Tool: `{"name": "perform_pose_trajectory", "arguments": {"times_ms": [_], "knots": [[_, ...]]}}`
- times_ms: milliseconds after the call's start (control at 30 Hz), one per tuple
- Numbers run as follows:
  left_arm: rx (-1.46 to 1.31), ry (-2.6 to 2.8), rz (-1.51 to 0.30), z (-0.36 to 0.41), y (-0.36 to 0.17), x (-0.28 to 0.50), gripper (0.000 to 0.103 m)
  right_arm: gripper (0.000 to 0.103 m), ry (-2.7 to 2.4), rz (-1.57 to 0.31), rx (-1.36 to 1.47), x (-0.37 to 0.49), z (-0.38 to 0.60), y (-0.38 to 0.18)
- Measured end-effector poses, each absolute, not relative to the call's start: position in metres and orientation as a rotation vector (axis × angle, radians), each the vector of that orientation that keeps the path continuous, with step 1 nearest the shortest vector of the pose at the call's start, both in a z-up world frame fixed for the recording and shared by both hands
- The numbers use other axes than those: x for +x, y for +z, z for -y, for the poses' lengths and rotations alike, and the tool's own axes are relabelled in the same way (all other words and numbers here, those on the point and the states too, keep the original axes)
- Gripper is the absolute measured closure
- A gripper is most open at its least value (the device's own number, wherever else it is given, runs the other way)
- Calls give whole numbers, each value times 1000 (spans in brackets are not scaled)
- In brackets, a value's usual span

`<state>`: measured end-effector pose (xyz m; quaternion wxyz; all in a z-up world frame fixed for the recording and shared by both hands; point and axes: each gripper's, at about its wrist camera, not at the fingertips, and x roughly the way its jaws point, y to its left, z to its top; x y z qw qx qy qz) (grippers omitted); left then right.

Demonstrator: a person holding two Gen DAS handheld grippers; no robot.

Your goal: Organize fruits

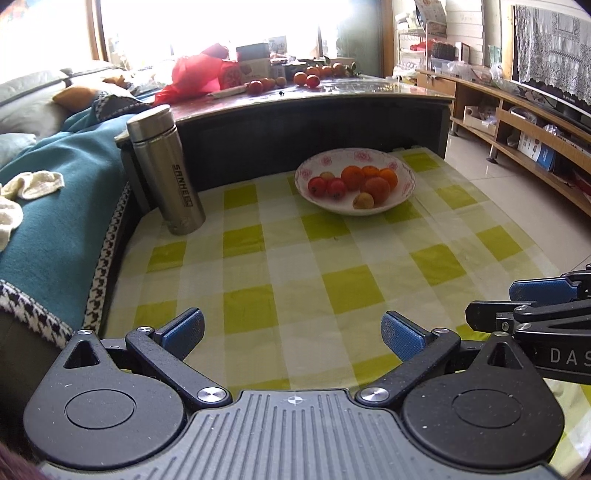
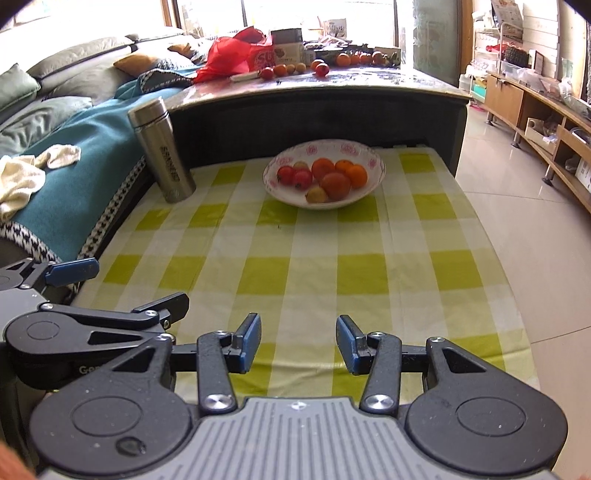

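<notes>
bright window (image 1: 221, 29), teal-draped sofa (image 1: 55, 206), tiled floor (image 1: 498, 206).

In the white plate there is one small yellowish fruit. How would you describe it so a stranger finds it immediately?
Find the green-and-white checked tablecloth, then the white plate with pink flowers at its far end. Among the fruits inside, the small yellowish fruit lies nearest the front rim. It is paler and smaller than the oranges and red fruits behind it.
</notes>
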<state>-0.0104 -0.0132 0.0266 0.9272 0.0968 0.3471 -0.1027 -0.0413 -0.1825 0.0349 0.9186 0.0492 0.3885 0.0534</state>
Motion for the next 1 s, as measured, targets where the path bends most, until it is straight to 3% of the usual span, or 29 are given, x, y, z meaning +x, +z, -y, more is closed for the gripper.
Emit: {"name": "perform_pose_trajectory", "arguments": {"times_ms": [1000], "knots": [[181,-192,-818,12,12,-34,0,53,105,-871,134,-68,179,21]]}}
